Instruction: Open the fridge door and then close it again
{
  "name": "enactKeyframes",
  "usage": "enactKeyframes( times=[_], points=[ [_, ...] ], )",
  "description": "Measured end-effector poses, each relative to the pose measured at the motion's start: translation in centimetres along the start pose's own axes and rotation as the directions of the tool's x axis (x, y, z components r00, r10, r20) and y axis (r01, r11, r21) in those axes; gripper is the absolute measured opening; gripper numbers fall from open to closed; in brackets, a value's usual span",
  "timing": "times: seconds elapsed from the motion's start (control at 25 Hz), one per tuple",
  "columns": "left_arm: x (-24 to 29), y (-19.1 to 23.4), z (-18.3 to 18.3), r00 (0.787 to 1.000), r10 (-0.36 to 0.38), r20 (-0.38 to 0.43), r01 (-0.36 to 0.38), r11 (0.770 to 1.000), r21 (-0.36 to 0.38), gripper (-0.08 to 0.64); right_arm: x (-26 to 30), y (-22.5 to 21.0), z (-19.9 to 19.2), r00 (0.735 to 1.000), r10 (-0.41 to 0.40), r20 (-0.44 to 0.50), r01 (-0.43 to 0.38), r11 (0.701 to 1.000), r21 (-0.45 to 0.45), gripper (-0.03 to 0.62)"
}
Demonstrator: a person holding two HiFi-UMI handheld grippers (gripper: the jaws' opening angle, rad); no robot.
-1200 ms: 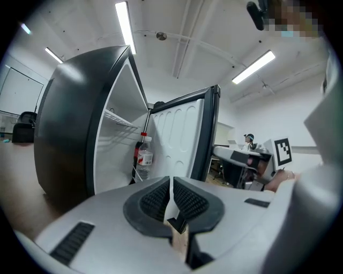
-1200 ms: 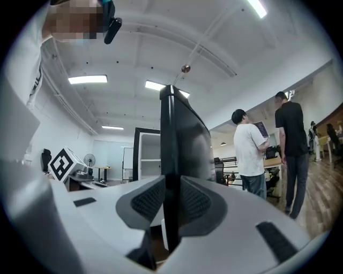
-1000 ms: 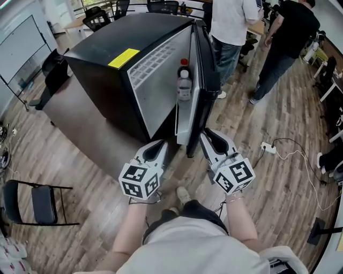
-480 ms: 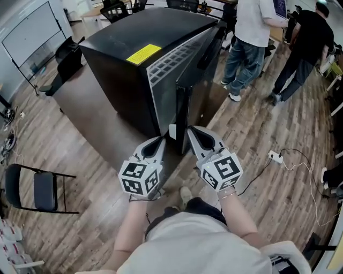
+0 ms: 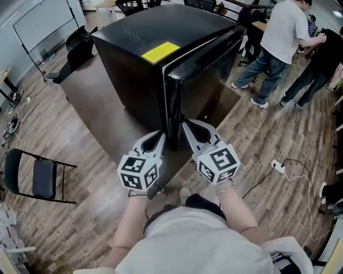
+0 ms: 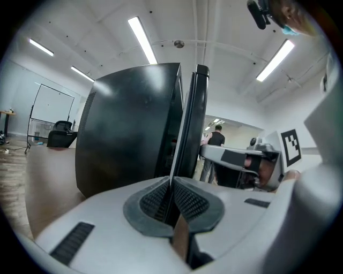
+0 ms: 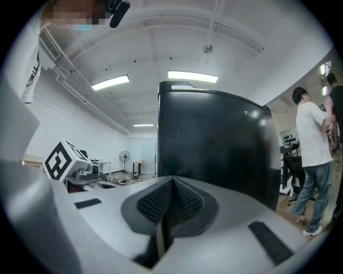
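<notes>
Brown platform [image 5: 96, 112] on wood floor [image 5: 64, 144]. Left of platform, near side: black folding chair [image 5: 38, 184]. Beyond its far left corner: whiteboard [image 5: 45, 24] on stand. Right of platform, far side: two people standing close together, white shirt [image 5: 281, 32] and black top [image 5: 324, 56]. Right, near side: white power strip [image 5: 277, 166], cable trailing.

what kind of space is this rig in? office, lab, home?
Probably an open office or lab, not a home: a whiteboard on a stand, office chairs at the back, and people standing nearby. The black fridge stands on a wood-look floor.
</notes>
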State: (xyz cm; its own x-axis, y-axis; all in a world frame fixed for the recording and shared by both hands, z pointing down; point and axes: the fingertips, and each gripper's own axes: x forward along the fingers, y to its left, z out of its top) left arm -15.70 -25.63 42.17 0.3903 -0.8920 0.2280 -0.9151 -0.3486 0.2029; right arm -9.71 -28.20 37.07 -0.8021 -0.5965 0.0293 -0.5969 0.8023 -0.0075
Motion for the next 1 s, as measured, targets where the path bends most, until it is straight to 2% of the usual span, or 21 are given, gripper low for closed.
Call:
enactKeyframes(
  times=[0.2,0.6,0.8,0.92,1.0],
  points=[
    [0.1,1.2,0.7,0.999,0.027,0.021,-0.027,1.0,-0.012,0.02,1.8,0.1,0.1,0.999,0.047,-0.009,-0.047,0.999,-0.006,-0.002],
    [-1.2,2.6,0.5,0.997,0.071,0.024,-0.07,0.997,-0.023,0.02,2.8,0.2,-0.2,0.997,0.075,-0.024,-0.076,0.997,-0.015,-0.002],
    [-1.6,1.6,0.3,0.998,0.054,0.015,-0.054,0.999,0.007,0.02,2.0,0.9,-0.4,0.987,0.137,-0.089,-0.143,0.987,-0.069,-0.002],
    [-2.0,1.3,0.1,0.999,0.048,0.015,-0.048,0.999,-0.007,0.02,1.4,0.7,-0.2,0.987,0.128,-0.095,-0.137,0.987,-0.087,-0.002],
    [-1.9,0.4,-0.3,1.0,0.03,0.002,-0.03,0.999,0.016,0.02,0.6,0.1,-0.4,0.988,0.11,-0.11,-0.121,0.987,-0.103,-0.002]
  ],
)
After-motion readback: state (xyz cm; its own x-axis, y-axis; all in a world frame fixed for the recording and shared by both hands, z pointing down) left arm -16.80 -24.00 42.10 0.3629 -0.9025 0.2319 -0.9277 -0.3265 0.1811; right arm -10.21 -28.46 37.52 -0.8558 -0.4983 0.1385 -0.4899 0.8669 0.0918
